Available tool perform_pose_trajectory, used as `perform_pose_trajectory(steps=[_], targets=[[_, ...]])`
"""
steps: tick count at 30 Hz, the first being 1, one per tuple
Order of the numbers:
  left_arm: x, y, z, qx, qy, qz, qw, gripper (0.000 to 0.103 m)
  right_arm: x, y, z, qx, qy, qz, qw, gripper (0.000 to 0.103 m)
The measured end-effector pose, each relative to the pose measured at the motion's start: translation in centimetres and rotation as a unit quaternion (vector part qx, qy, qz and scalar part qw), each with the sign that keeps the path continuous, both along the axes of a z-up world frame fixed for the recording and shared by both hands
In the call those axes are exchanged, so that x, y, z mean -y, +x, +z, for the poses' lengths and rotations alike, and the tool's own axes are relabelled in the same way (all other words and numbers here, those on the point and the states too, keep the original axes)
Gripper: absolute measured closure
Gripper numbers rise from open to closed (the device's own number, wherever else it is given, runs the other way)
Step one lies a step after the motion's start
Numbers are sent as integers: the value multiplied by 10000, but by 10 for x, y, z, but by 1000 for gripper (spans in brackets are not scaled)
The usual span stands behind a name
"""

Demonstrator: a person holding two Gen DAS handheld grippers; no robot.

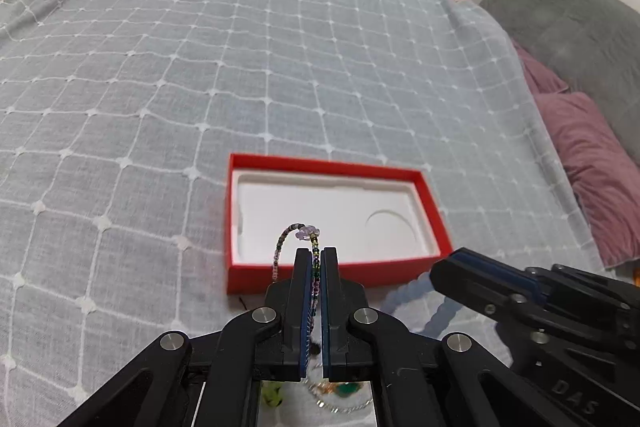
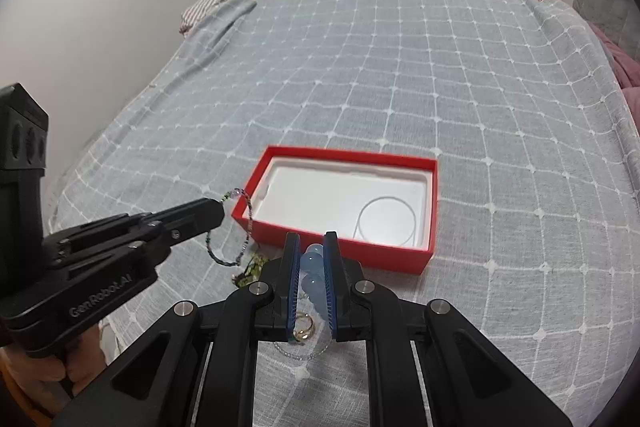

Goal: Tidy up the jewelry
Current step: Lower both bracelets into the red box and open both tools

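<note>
Left gripper [image 2: 218, 205], matte black with blue ribbed pads, clamped on a thin seed-bead bracelet [image 1: 298, 239]: tiny multicoloured beads, a pale lilac flower charm at the top, loop hanging free off the near left corner of the box. Just right of that, a shallow rectangular red box [image 2: 400, 255], smooth card walls, white moulded liner with rounded corners and a circular groove at its right end, lying open on a grey-blue woven bedspread [image 1: 160, 87] crossed by a raised white grid with knotted nodes. Near the box's front wall, right gripper [image 2: 313, 247] pinched on a chunky bracelet of round, translucent pale-blue beads [image 2: 312, 261]. Beneath those fingers, on the cloth: a gold ring [image 2: 305, 330], a fine silvery chain [image 2: 304, 355], a green leafy piece [image 2: 250, 269] to the left.
</note>
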State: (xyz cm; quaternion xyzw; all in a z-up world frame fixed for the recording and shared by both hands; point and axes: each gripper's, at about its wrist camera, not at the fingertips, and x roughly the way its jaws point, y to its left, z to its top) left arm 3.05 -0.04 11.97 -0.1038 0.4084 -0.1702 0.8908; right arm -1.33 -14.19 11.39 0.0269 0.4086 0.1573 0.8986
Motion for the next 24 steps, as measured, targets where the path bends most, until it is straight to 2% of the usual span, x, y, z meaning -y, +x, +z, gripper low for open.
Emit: perform_pose_trajectory(steps=[7, 12, 17, 19, 24], targets=[[12, 21, -1, 1, -267, 19, 9996, 103, 15, 10, 18, 133, 112, -208, 9996, 91], [16, 38, -6, -187, -849, -5, 9962, 103, 26, 19, 23, 153, 156, -407, 9989, 91], [21, 45, 0, -136, -1294, -124, 9914, 103, 36, 31, 24, 138, 232, -576, 9980, 91], [20, 51, -8, -233, -1304, -82, 9912, 103, 38, 36, 24, 109, 243, -613, 9978, 91], [10, 69, -38, -596, -978, 269, 9931, 103, 31, 53, 19, 1, 147, -612, 9980, 91]])
